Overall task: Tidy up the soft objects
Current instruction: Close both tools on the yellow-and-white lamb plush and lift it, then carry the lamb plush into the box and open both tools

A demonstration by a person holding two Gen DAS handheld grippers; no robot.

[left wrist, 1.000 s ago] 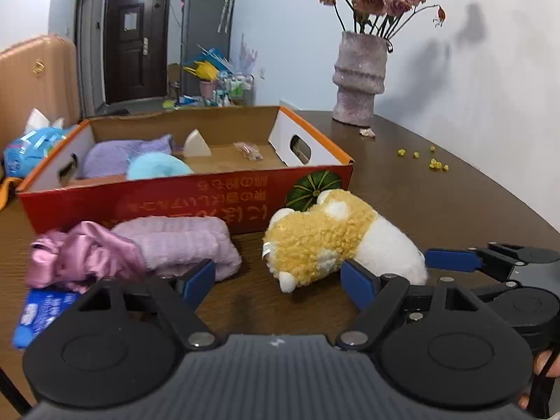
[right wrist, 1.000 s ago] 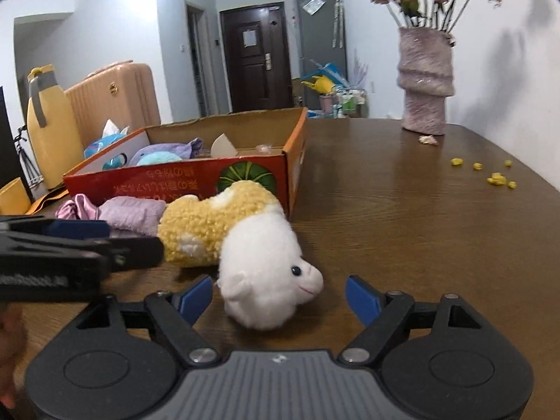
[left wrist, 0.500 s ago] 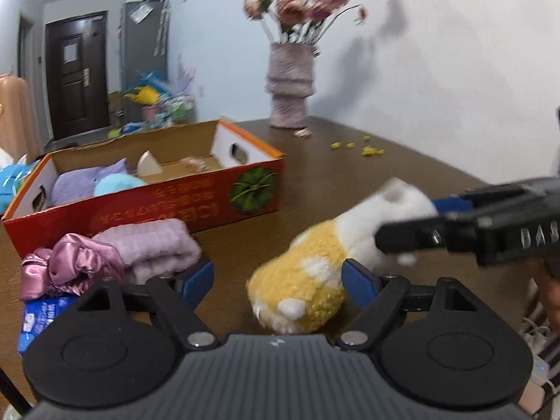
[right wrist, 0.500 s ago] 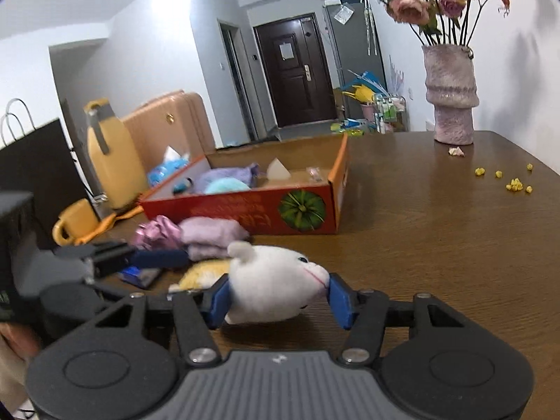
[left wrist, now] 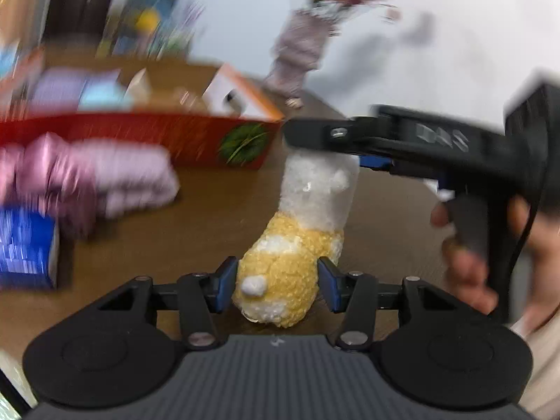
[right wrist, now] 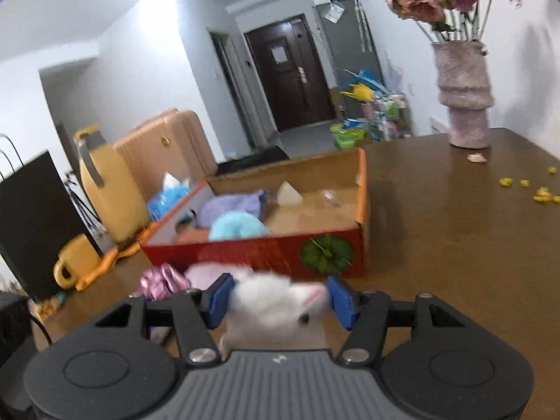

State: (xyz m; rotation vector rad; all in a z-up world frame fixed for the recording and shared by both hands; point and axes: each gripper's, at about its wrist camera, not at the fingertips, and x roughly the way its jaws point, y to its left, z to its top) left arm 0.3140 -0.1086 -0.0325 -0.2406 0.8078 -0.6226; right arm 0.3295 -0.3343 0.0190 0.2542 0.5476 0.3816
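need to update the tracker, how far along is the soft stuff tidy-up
Done: a purple item and a blue fluffy one lie in the red box. In hand: the plush toy, right gripper on its white head, left gripper closing on its yellow end. Left: the pink cloth and satin scrunchie beside the box.

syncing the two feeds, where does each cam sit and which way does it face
Left wrist: on the left gripper, facing along its closing jaws at the plush's yellow end; the right gripper and a hand show.
Right wrist: on the right gripper, facing the box and doorway; its opening jaws flank the plush's white head.
Shared: plush, box, vase, table.
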